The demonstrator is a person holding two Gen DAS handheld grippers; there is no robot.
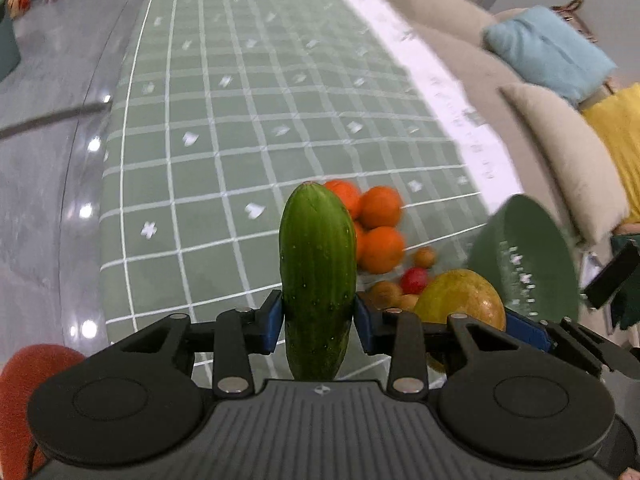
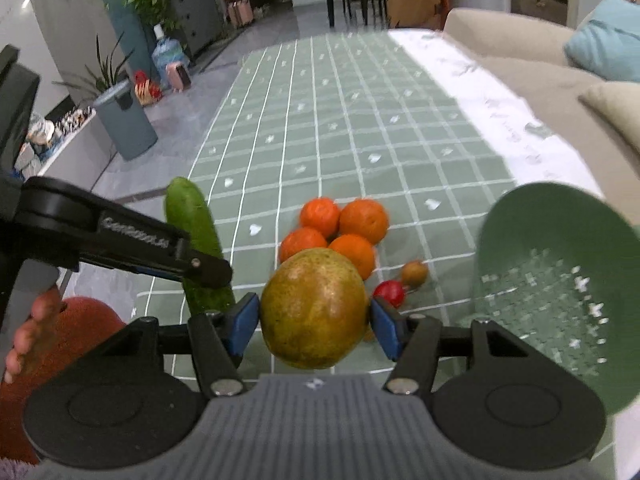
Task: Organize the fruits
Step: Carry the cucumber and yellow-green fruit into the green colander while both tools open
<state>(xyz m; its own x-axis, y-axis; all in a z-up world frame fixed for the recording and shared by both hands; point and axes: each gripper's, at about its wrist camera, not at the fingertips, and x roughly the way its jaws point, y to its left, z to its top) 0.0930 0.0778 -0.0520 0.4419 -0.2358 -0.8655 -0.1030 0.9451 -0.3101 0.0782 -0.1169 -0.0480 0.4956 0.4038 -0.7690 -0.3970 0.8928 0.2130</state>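
My left gripper (image 1: 318,316) is shut on a green cucumber (image 1: 318,264), held upright above the table; the cucumber also shows in the right wrist view (image 2: 192,224). My right gripper (image 2: 314,320) is shut on a yellow-green mango (image 2: 314,306), which also shows in the left wrist view (image 1: 460,300). Several oranges (image 2: 340,232) lie clustered on the green checked tablecloth (image 2: 340,120). A red fruit (image 2: 390,292) and small brown fruits (image 2: 414,272) lie to their right. A green colander bowl (image 2: 556,292) sits tilted at the right.
A beige sofa (image 1: 460,40) with blue (image 1: 548,48), cream and yellow cushions runs along the table's right side. An orange stool (image 2: 80,320) stands at the lower left. A grey bin (image 2: 124,120), plants and a water jug stand on the floor at the left.
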